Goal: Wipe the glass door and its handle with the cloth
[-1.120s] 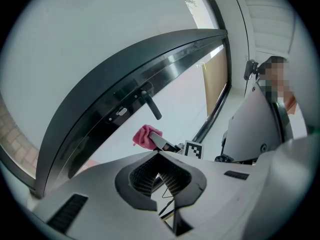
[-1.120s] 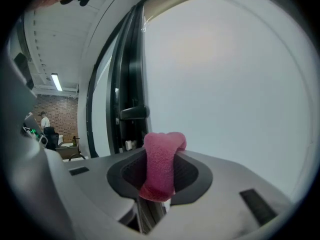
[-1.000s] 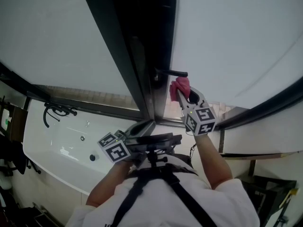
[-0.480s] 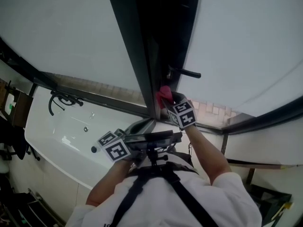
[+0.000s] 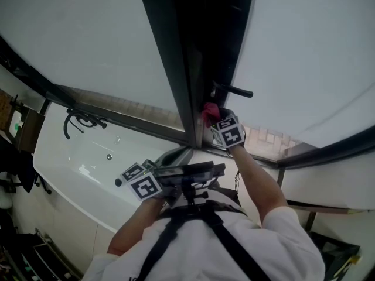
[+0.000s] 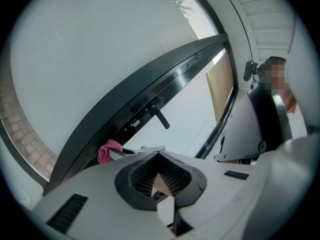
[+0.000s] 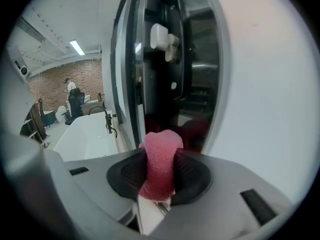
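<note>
**Right gripper at the door edge, cloth just short of the handle**

The right gripper [image 5: 215, 119] has its jaws clamped on the pink cloth [image 7: 161, 154], which bulges past the tips against the dark edge of the glass door [image 5: 304, 57]. The handle [image 5: 232, 91] lies just ahead of those tips, its long axis crosswise to them. The left gripper [image 6: 160, 176] has its jaws together and empty, and it is well back, so the right is judged the one to reach.

We see bright, even light glowing through the frosted white glass door [image 5: 304, 51], turning the black metal door frame [image 5: 176, 51] almost to silhouette. In the right gripper view a white ceiling strip lamp [image 7: 77, 47] shines at ten o'clock. Both gripper views curve strongly, with black corners.
</note>
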The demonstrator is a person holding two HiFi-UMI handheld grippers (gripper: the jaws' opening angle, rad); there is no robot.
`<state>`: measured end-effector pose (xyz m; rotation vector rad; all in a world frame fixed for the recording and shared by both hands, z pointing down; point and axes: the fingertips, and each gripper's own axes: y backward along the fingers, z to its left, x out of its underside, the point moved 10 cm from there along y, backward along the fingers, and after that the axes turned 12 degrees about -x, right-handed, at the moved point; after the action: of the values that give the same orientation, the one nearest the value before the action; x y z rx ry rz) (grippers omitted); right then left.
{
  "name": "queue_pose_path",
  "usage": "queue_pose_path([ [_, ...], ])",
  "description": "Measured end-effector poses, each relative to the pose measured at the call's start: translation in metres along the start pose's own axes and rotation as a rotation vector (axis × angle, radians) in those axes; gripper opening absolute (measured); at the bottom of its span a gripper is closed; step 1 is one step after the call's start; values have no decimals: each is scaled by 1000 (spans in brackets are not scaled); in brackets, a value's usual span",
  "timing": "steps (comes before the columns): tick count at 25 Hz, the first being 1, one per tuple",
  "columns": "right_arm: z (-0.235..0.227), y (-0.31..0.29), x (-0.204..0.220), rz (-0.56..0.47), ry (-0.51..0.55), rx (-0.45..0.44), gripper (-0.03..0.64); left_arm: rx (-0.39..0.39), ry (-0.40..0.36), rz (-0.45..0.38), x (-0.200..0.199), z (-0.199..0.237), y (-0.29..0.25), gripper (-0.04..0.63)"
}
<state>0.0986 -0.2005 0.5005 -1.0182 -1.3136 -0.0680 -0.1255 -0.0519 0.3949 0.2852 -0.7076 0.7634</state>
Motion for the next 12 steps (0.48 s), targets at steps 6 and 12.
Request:
queue_pose_path([
  [6,-2,24,-20,-73,14,14,106,5,0,4,-2,0,-1,-8],
  [12,1,50,-41,-177,31,42,106,14,0,17,0,1,-3,-8],
])
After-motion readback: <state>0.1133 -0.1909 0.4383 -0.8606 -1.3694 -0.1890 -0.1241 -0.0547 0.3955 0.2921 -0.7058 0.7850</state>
